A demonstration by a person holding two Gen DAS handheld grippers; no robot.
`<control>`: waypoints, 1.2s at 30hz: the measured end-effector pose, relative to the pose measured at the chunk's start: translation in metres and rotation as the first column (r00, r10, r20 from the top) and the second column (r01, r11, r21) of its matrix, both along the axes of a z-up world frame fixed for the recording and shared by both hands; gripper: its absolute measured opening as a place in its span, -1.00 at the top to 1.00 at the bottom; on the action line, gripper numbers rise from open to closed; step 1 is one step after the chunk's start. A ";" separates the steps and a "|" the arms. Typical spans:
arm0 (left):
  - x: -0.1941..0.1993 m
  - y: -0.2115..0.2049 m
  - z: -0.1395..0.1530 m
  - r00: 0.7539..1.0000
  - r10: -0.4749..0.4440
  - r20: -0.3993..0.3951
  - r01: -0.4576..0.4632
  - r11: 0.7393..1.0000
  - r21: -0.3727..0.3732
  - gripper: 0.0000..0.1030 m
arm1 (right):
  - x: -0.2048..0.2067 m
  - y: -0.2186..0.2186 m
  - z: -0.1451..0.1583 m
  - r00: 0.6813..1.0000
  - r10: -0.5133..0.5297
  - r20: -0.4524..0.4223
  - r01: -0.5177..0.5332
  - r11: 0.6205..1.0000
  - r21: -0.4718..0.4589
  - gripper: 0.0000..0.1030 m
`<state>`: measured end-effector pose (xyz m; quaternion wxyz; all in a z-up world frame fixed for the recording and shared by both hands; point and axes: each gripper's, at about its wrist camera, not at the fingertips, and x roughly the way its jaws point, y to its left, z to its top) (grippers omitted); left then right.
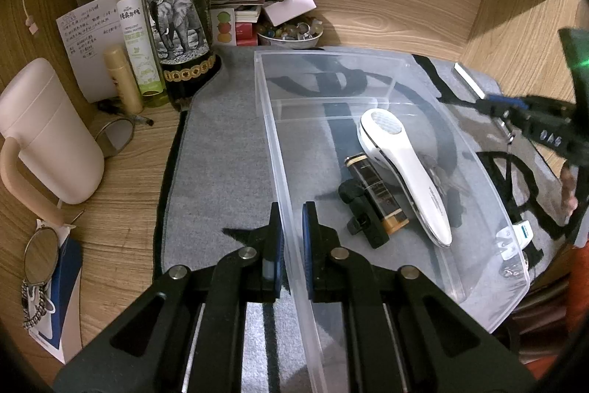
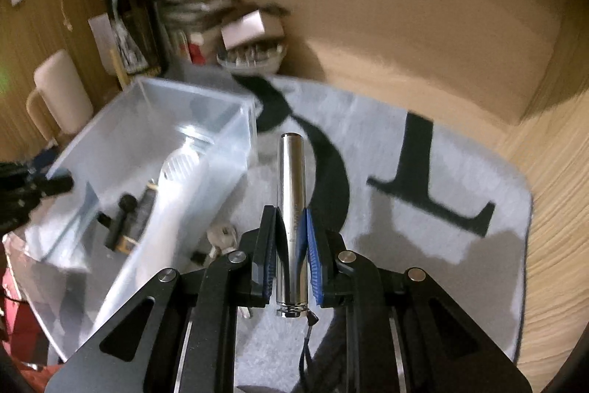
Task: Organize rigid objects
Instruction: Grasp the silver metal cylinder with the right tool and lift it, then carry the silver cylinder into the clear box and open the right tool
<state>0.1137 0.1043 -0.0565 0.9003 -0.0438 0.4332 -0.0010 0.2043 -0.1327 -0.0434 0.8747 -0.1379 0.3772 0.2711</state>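
- Your right gripper (image 2: pixel 291 242) is pinching a silver metal cylinder (image 2: pixel 292 201) between its blue pads; the cylinder points forward, away from you, above the grey mat (image 2: pixel 423 245).
- Your left gripper (image 1: pixel 292 238) straddles the near-left wall of the clear plastic bin (image 1: pixel 368 87), one finger outside and one inside. The fingers sit close to the wall, but you cannot tell whether they actually clamp it.
- Inside the bin lie a white handheld device (image 1: pixel 401 168), a black-and-gold cylinder (image 1: pixel 375 190) just beside it, and a small black clip-like piece (image 1: pixel 360 212) touching that cylinder.
- The bin rests on the grey mat, which carries large black letters.
- In the right wrist view the bin stands just left of the held cylinder; that view is blurred.
- Left of the mat you have a pink mug (image 1: pixel 48 135), a dark wine bottle (image 1: pixel 176 6) with an elephant label, and a green spray bottle (image 1: pixel 136 32).
- Behind the bin sits a small bowl of trinkets (image 1: pixel 291 34).
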 end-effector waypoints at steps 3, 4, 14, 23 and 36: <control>0.000 -0.001 0.000 1.000 0.001 0.002 -0.001 1.000 0.001 0.83 | -0.004 0.003 0.015 0.999 0.010 0.032 -0.010 1.000 0.024 0.72; -0.001 -0.001 0.000 1.000 0.002 0.002 -0.002 1.000 0.000 0.83 | -0.006 0.005 0.020 0.999 0.016 0.042 -0.018 0.999 0.032 0.72; -0.002 0.001 -0.001 1.000 0.001 0.003 -0.001 1.000 0.000 0.83 | -0.033 0.035 0.060 0.985 0.104 0.136 -0.117 0.990 0.085 0.72; -0.002 0.001 0.000 1.000 0.001 0.003 -0.001 1.000 0.001 0.83 | -0.053 0.068 0.071 0.967 0.199 0.157 -0.218 0.969 0.120 0.72; -0.002 0.000 0.000 1.000 -0.001 0.004 0.001 1.000 0.002 0.83 | -0.043 0.117 0.012 0.957 0.289 0.006 -0.289 0.957 -0.019 0.72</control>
